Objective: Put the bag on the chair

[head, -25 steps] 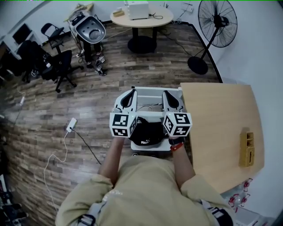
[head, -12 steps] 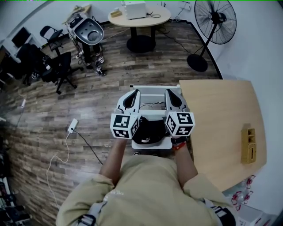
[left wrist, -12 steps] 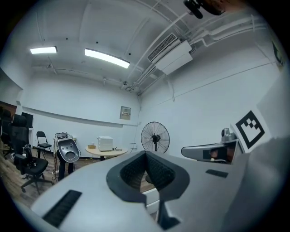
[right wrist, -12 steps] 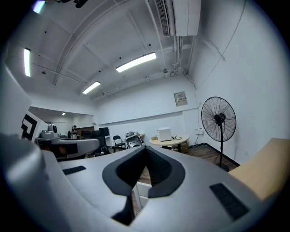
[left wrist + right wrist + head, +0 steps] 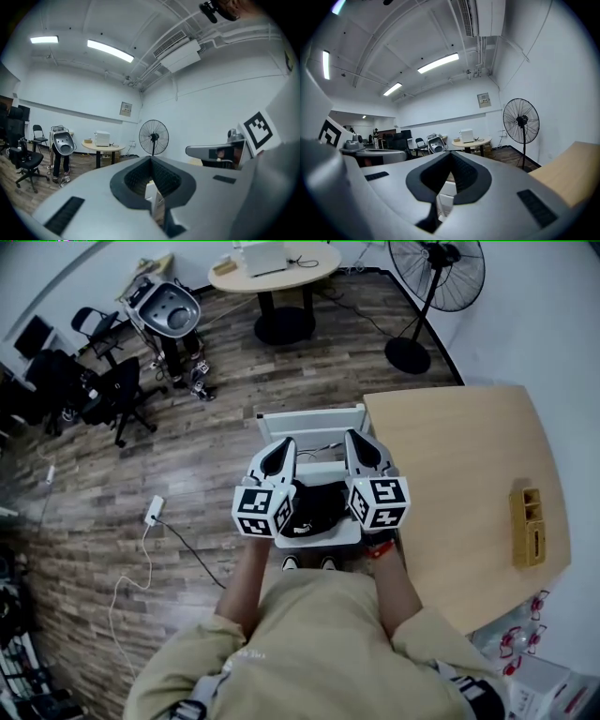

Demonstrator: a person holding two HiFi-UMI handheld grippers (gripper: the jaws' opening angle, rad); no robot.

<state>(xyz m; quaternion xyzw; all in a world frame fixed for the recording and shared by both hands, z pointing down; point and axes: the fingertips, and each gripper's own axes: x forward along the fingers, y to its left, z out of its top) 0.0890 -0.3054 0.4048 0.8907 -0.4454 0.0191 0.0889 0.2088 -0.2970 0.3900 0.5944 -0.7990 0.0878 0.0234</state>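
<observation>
Counting two grippers: left gripper [image 5: 280,450] and right gripper [image 5: 362,446], each with its jaws pressed together on nothing. One black bag [image 5: 314,509] shows between them, over the seat of one white chair [image 5: 309,417]; whether it rests there I can't tell. One wooden table [image 5: 450,474] stands just beside the chair and carries one yellow box [image 5: 528,527]. Beyond, on the plank floor [image 5: 187,456], are one round table [image 5: 272,270] and one fan [image 5: 439,263].
</observation>
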